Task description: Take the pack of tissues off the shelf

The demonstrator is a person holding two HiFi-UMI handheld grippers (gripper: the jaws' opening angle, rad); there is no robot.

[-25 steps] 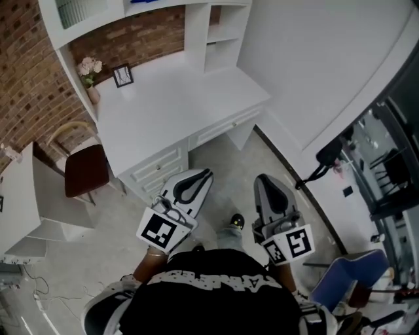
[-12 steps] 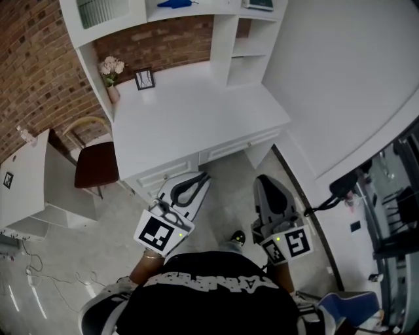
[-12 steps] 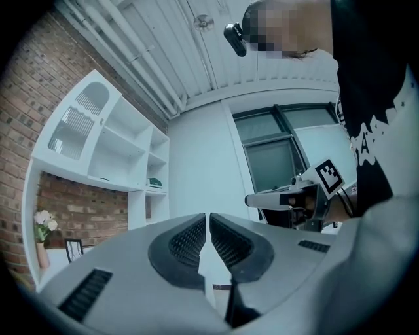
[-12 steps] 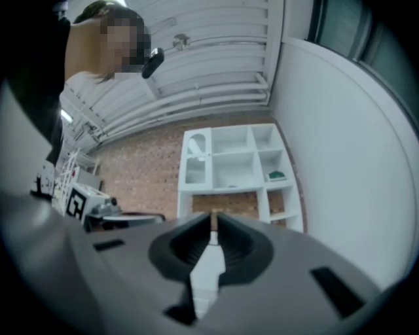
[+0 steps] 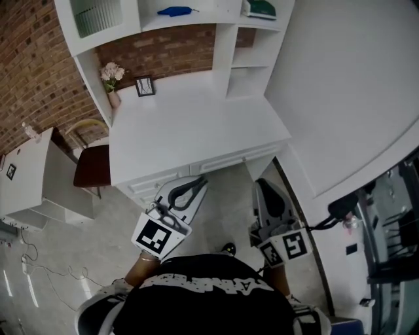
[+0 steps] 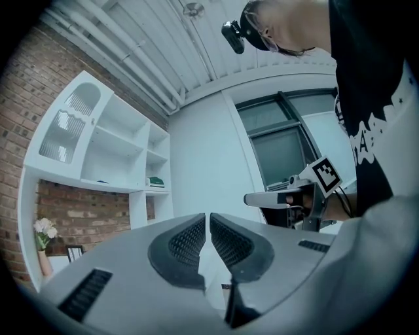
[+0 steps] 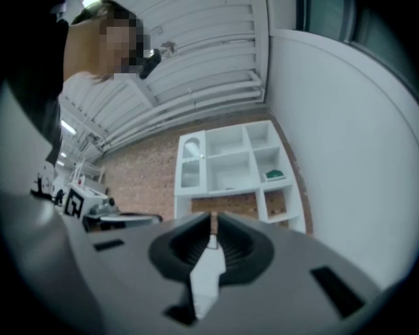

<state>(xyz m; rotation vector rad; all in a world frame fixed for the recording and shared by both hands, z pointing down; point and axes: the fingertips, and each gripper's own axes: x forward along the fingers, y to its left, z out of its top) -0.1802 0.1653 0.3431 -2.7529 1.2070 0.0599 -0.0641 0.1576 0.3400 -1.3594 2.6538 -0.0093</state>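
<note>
The green pack of tissues lies on the far upper-right shelf, beyond the worktop. The left gripper and right gripper are both clenched and empty, well short of it. The right is nearer.

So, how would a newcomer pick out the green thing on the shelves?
Start at the white desk against the brick wall and go up its shelf unit. The narrow right-hand column holds a flat green pack on its upper shelf. It is the only green item; the blue object lies in the wider bay leftward.
</note>
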